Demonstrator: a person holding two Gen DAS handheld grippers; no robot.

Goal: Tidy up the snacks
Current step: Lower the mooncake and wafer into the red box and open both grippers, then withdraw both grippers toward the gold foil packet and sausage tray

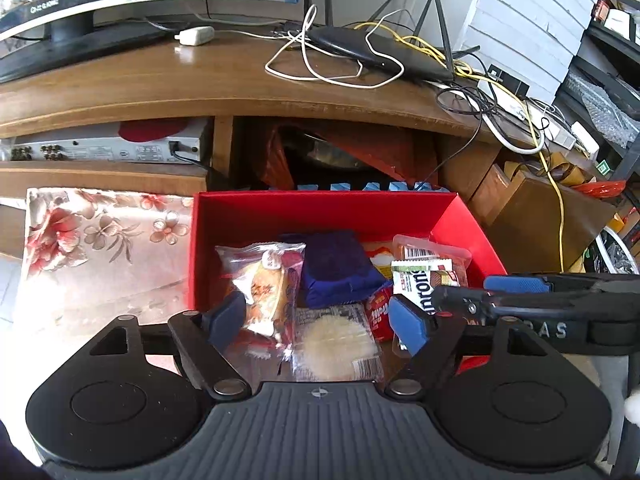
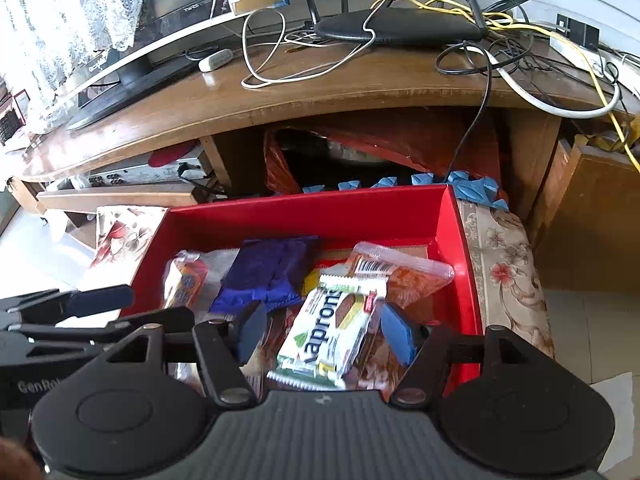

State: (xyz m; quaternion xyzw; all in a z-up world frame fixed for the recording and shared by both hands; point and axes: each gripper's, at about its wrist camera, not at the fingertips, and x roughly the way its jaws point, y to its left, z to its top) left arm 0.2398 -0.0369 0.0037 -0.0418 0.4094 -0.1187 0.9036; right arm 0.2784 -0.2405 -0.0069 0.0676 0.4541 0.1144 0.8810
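Observation:
An open red box (image 1: 280, 208) (image 2: 320, 216) holds several snack packets. My left gripper (image 1: 316, 324) hangs open over its near left part. A clear packet of orange snacks (image 1: 260, 292) and a rice cracker packet (image 1: 336, 340) lie between its blue pads, unpressed. My right gripper (image 2: 326, 332) is open over the near right part. A white and green wafer packet (image 2: 332, 332) (image 1: 412, 284) lies between its pads, resting on other packets. Behind these lie a purple packet (image 1: 336, 268) (image 2: 268, 272) and a clear tray of orange snacks (image 1: 432, 252) (image 2: 404, 272).
The box rests on a floral cloth (image 1: 100, 240) (image 2: 504, 264) in front of a wooden TV stand (image 1: 200, 80). On the stand are a monitor base (image 1: 68, 44), a black router (image 1: 380, 52) and tangled cables (image 1: 500, 112). A brown bag (image 1: 540, 208) stands at the right.

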